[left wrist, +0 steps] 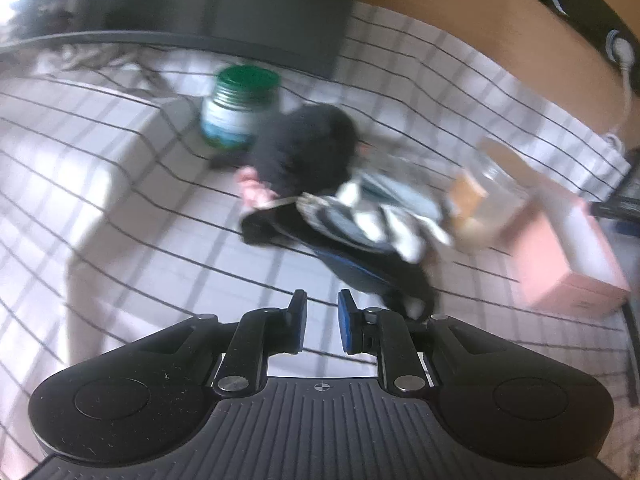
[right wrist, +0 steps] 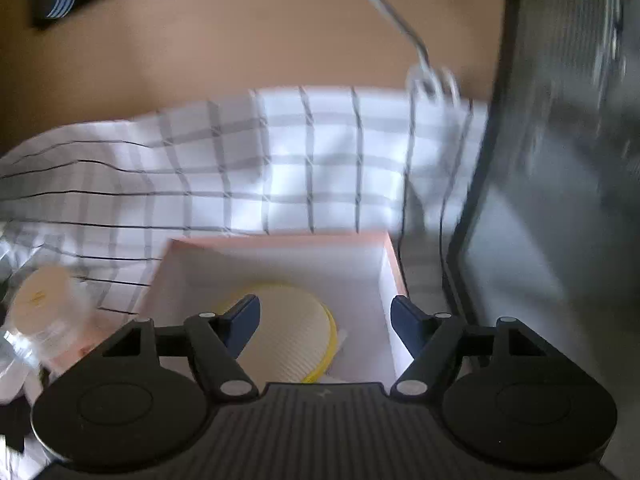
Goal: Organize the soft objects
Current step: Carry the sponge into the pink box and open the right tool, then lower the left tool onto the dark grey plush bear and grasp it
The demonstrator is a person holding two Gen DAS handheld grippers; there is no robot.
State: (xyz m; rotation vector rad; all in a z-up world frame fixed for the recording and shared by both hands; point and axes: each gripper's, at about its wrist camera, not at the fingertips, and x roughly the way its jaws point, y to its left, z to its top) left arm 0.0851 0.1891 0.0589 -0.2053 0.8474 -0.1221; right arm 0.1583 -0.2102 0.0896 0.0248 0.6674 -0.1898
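Blurred unreadable label on green-lidded jar (left wrist: 240,110), left tool (left wrist: 322,326) nearly closed, empty, right tool (right wrist: 325,322) spread over pink box (right wrist: 276,242)

Checked cloth (left wrist: 120,184), soft, matt. Pile of soft fabrics (left wrist: 320,196), dark & striped. Jar (left wrist: 236,108) w/ ribbed green plastic lid. Pink box (right wrist: 384,248): smooth matt card. Clear glossy jar (left wrist: 488,196).

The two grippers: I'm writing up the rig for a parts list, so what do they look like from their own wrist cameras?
Both look alike. The left gripper and the right gripper each have a black ribbed body with a small crosshair mark, two rounded black lobes with circular insets, and black linkage arms joined by silver rivets. The fingers carry blue pads. No cables, hands or sleeves show.
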